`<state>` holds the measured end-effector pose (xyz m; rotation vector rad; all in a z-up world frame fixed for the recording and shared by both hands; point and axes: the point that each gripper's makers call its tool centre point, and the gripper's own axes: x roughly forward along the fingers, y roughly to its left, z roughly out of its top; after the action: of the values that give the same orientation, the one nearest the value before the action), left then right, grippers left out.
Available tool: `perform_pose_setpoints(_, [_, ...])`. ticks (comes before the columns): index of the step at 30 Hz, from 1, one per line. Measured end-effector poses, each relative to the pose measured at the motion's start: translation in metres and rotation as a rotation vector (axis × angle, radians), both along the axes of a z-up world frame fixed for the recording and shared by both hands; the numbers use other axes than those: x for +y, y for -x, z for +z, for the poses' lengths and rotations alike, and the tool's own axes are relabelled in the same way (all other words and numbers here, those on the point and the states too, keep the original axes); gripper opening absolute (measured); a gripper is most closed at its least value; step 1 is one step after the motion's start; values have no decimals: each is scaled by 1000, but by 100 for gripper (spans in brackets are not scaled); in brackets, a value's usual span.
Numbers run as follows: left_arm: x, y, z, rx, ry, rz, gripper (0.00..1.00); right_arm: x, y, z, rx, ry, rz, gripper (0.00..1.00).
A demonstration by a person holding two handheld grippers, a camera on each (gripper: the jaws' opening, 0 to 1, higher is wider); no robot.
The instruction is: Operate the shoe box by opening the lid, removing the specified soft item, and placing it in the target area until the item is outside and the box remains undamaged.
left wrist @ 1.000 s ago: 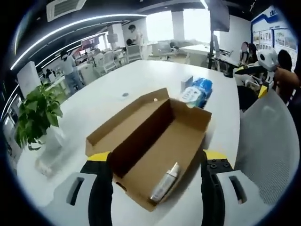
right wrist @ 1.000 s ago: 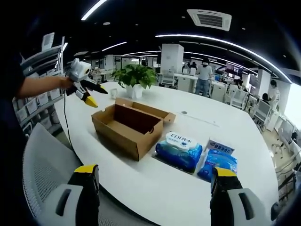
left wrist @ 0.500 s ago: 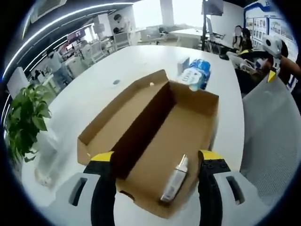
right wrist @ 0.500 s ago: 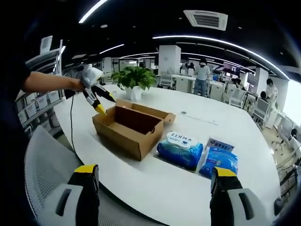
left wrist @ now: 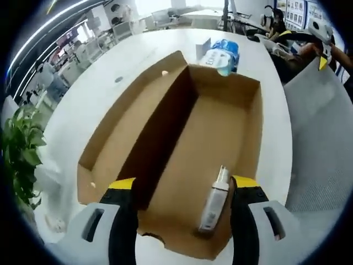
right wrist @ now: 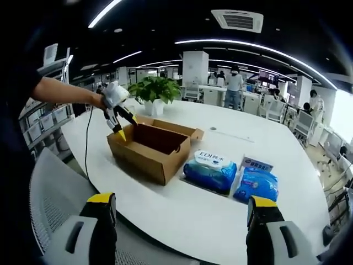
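Shoe box [left wrist: 182, 154] of brown cardboard, lid folded back, on the white counter [right wrist: 182, 204]; inside, near the close end, a small white tube [left wrist: 214, 200] lying flat. Left tool [left wrist: 182, 190] spread wide just above that end, nothing gripped, tips either side of the tube; right tool [right wrist: 179, 207] likewise released, well apart. Beyond the box, two blue wipe packs [right wrist: 209, 172] and a potted plant [right wrist: 156, 91].

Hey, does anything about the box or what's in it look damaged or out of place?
Nothing stands out. The box sits open on the table, lid folded back, walls straight. A small white tube lies flat on its floor. Two wipe packs lie beside the box.
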<state>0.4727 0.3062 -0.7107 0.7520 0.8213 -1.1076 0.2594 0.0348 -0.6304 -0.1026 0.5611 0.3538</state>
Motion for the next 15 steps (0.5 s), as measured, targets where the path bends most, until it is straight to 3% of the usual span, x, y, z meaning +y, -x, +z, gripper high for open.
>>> perform_pose_setpoints(6, [-4, 5, -16, 28, -78, -84, 67, -3, -2, 1, 1, -3, -10, 99])
perform_pose_setpoints(10, [-7, 9, -23, 70, -105, -104, 68, -6, -2, 3, 3, 0, -18, 99])
perform_pose_setpoints(15, [-8, 9, -31, 82, -141, -153, 68, -6, -2, 3, 7, -1, -24, 99])
